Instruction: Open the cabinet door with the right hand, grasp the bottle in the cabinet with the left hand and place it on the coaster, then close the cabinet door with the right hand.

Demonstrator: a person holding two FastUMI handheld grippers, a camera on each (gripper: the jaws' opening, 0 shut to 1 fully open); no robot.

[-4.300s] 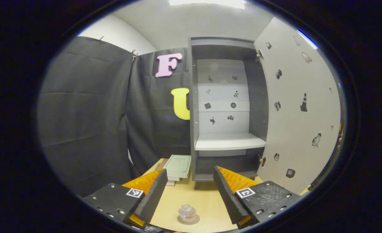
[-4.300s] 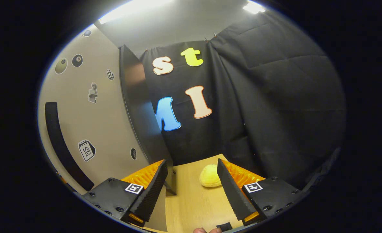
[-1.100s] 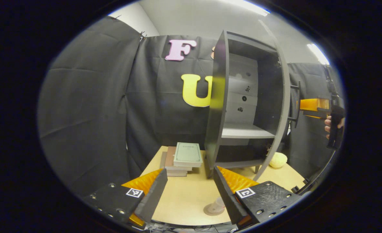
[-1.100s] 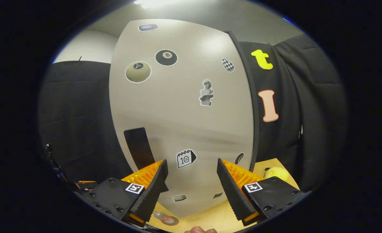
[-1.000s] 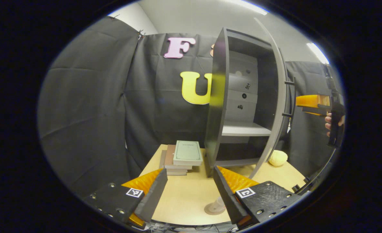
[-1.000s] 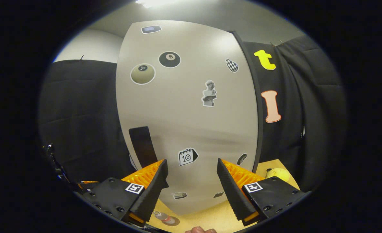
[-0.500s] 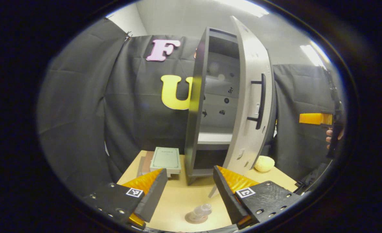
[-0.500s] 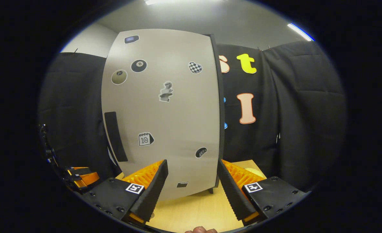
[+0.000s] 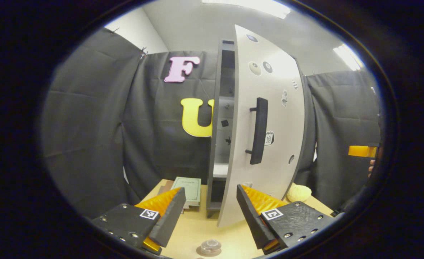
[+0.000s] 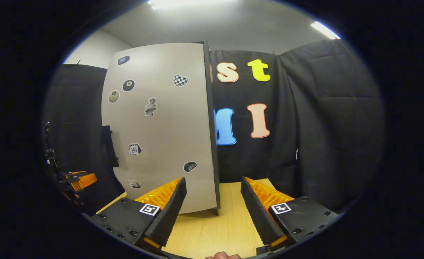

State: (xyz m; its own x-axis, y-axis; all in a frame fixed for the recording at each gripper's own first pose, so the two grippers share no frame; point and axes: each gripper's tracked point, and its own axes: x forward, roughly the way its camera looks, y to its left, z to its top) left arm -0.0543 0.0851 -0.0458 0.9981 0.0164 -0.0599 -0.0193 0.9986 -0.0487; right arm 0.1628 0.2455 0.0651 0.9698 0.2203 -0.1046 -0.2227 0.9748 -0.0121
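Observation:
The grey cabinet stands at the back of the table with its pale, stickered door swung almost to; a narrow gap shows part of a shelf inside. The door's dark bar handle faces me. A small clear bottle stands upright on a round coaster below my open left gripper, which holds nothing. In the right gripper view the door is off to the left, and my right gripper is open, apart from it. The right gripper also shows far right.
A stack of books lies left of the cabinet on the wooden table. A yellow round object sits right of the cabinet. The left gripper shows at the left edge of the right gripper view. Black cloth walls surround the table.
The door has swung from wide open to nearly shut. My right gripper has dropped back from the door. The bottle stays on the coaster.

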